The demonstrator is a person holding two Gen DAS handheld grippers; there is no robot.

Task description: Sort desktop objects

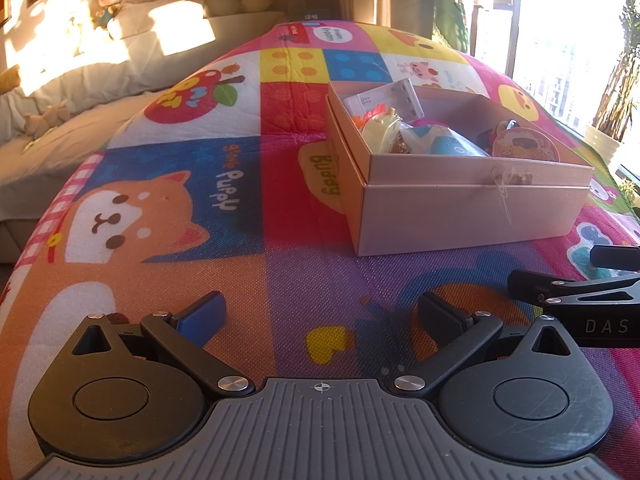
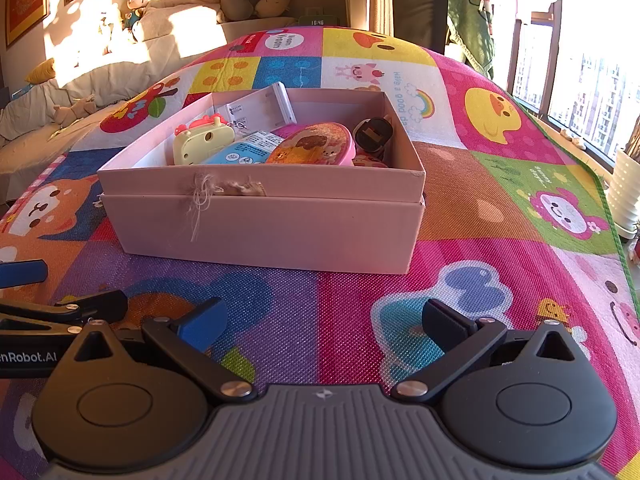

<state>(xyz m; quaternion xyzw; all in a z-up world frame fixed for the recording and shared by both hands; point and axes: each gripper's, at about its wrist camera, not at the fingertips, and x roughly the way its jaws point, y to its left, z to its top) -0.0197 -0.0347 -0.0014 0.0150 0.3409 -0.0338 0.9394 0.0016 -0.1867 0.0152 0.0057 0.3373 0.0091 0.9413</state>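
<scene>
A pale pink cardboard box [image 2: 264, 224] stands on the colourful play mat [image 2: 360, 320]; it also shows in the left wrist view [image 1: 460, 216]. In it lie a pink oval tin with cartoon animals [image 2: 316, 145], a cream toy camera [image 2: 202, 142], a blue packet [image 2: 240, 154], a white flat case [image 2: 260, 110] and a black plug [image 2: 374, 132]. My right gripper [image 2: 324, 324] is open and empty, low over the mat in front of the box. My left gripper [image 1: 320, 314] is open and empty, to the box's front left.
A sofa with cushions and plush toys [image 2: 160, 12] runs along the far left. A window and a white plant pot [image 2: 626, 196] are at the right. The right gripper's fingers [image 1: 560, 288] reach into the left wrist view beside the left gripper.
</scene>
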